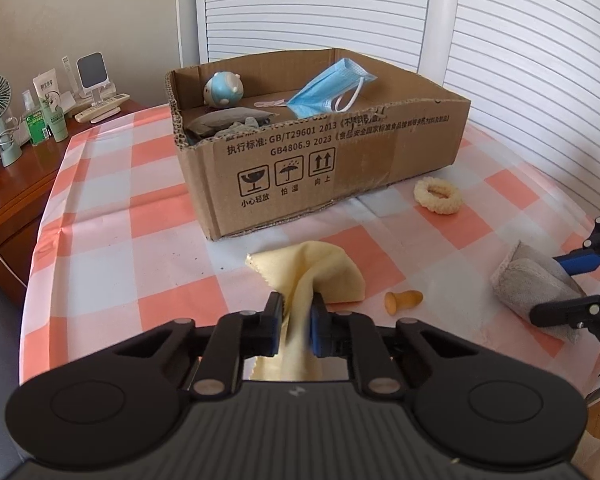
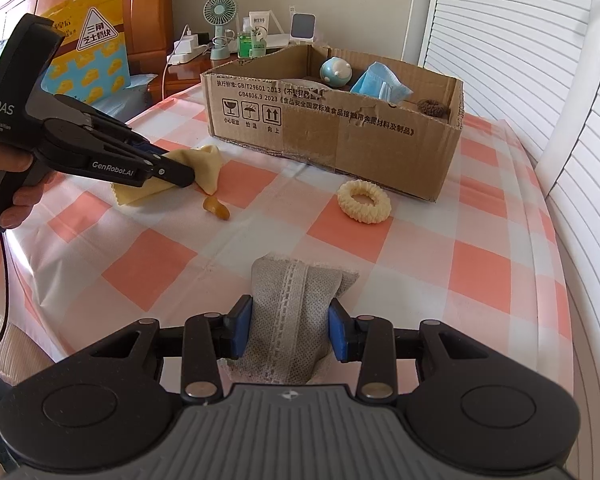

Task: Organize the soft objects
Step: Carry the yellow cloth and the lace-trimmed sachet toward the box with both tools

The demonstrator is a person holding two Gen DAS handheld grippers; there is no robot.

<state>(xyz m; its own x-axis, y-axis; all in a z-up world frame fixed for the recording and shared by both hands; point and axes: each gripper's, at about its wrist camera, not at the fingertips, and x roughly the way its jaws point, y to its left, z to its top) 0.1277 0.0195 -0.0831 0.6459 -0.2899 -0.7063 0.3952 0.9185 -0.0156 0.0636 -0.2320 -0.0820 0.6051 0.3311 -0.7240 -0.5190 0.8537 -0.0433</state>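
The table [image 1: 112, 208], spread with a pink-and-white checked cloth, carries everything here. Toward its far edge stands an open cardboard box [image 1: 340, 160] with black shipping marks on its near wall. Inside it lie a blue face mask [image 1: 324, 88] propped against the far wall, a round blue-and-white toy [image 1: 223, 89] in the far left corner, a dark grey cloth [image 1: 220, 122] at the near left corner, and a brown scrunchie [image 2: 430, 109] at the right end (seen only from the right wrist view).

On the cloth in front of the box, near the middle of the table, a pale yellow cloth [image 1: 320, 268] is bunched up and pinched in the left gripper [image 1: 296, 312], its 2 blue-padded fingers pressed tight together on a fold. A hand [image 2: 8, 196] grips that tool's handle at the table's left edge.

Closer to the near right edge, a grey stitched pouch [image 2: 296, 312] sits clamped between the pads of the right gripper [image 2: 290, 330], which squeeze its sides.

A cream scrunchie [image 2: 364, 202] lies flat just beside the box's near right corner, apart from both tools.

Smallest of all, a small amber rubbery piece [image 1: 402, 300] rests on the cloth just beside the yellow cloth's right edge.
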